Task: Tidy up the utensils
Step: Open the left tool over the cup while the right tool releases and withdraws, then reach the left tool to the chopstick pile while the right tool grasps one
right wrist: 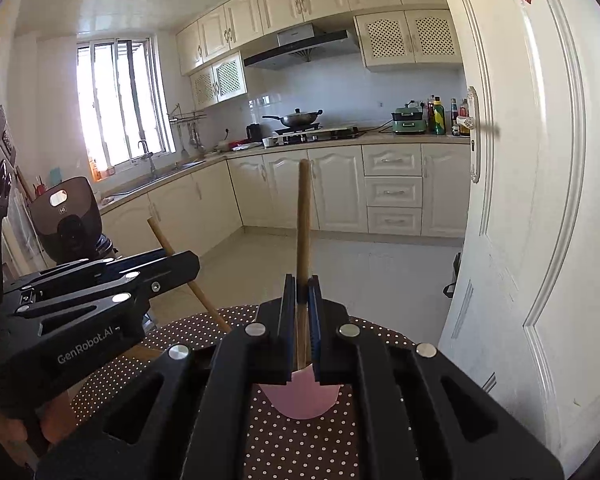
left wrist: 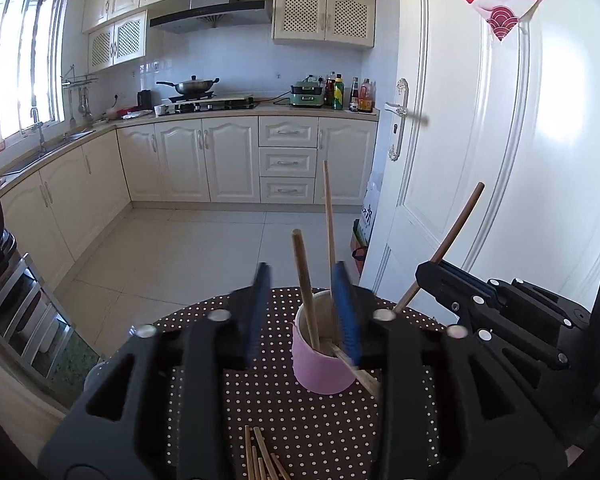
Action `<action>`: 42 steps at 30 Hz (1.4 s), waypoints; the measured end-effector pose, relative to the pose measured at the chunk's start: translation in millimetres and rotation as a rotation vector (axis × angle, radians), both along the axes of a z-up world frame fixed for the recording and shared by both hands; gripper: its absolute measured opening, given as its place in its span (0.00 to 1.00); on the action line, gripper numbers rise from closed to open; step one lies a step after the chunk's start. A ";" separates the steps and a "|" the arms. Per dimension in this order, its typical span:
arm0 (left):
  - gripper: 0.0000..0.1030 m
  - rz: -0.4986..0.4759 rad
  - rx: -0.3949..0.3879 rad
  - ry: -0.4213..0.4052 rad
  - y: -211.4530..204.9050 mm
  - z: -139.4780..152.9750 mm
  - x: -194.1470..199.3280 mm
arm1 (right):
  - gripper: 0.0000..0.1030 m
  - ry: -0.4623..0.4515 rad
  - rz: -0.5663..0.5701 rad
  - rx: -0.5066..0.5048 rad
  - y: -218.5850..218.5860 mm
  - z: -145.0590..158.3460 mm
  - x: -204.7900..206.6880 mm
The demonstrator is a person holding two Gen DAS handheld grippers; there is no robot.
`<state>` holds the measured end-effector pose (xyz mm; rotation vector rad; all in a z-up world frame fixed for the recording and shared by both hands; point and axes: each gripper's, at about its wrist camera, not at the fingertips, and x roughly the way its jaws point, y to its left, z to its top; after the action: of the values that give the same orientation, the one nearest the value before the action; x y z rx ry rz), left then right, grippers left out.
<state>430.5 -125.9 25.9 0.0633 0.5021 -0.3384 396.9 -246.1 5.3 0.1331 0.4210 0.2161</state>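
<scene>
Over a table under a brown tablecloth (left wrist: 300, 408) with white dots, in a kitchen with cream cabinets (left wrist: 188, 160). In the left gripper (left wrist: 302, 308), nothing: jaws spread wide, blue pads (left wrist: 260, 312) well apart, with a pink cup (left wrist: 320, 364) low between them and the right-hand pad overlapping the cup's right rim. Upright on the cloth, that cup, near the table's far edge. Inside it, a thick chopstick (left wrist: 305, 280), brown, leaning slightly left and rising between the open jaws, and a thin chopstick (left wrist: 329, 216), paler, standing taller behind it. Against the cup's right side, by the right-hand pad, a pale stick (left wrist: 360, 374) angled down toward the camera; whether in the cup or outside it, cannot tell. At the bottom edge of the left view, close under the camera, a loose bunch of chopsticks (left wrist: 262, 456) flat on the cloth, apart from the cup. In the right gripper (right wrist: 302, 292), jaws closed tight on a single chopstick (right wrist: 303, 220), brown, held almost upright with its free end up and its lower end hidden behind the jaws. Just below those jaws in the right view, the pink cup. From the left view, the same single chopstick tilted up and to the right, off to the right of the cup. Both grippers near each other, side by side over the table.
</scene>
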 end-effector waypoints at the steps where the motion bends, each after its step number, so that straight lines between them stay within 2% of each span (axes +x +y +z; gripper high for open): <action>1: 0.61 0.005 -0.005 -0.026 1.1 2.9 -4.2 | 0.06 0.001 -0.001 0.002 -0.5 1.2 -1.2; 2: 0.61 0.007 -0.007 -0.046 1.7 5.5 -7.8 | 0.06 0.001 -0.003 0.004 -1.2 2.4 -2.5; 8: 0.63 0.017 -0.010 -0.042 5.4 15.6 -16.0 | 0.15 -0.005 -0.011 0.010 -4.6 7.3 -11.9; 16: 0.67 0.028 0.000 -0.052 29.3 24.5 -45.6 | 0.25 -0.006 -0.011 0.020 -5.6 14.0 -32.9; 25: 0.70 0.044 0.054 -0.019 72.8 11.3 -85.5 | 0.28 0.035 0.039 -0.005 6.6 5.0 -69.3; 28: 0.70 0.049 0.067 0.025 88.5 -4.5 -93.2 | 0.29 0.066 0.060 -0.014 13.9 -3.4 -76.7; 33: 0.70 0.040 0.044 0.147 109.6 -37.2 -97.2 | 0.30 0.164 0.112 -0.026 32.8 -26.6 -82.6; 35: 0.70 0.037 0.062 0.194 113.1 -51.5 -97.8 | 0.32 0.213 0.131 -0.048 42.4 -37.9 -81.7; 37: 0.70 0.031 0.096 0.253 112.4 -66.3 -95.4 | 0.39 0.305 0.173 -0.067 53.6 -55.1 -75.9; 39: 0.70 0.006 0.117 0.330 110.1 -84.0 -92.3 | 0.39 0.367 0.198 -0.071 60.8 -70.2 -73.5; 42: 0.70 -0.012 0.151 0.396 105.4 -107.7 -92.0 | 0.39 0.431 0.223 -0.103 74.2 -88.7 -69.4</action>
<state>338.6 -20.6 -81.8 0.1470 0.9195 -0.3254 327.5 -171.9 -83.4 0.0299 0.8759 0.3873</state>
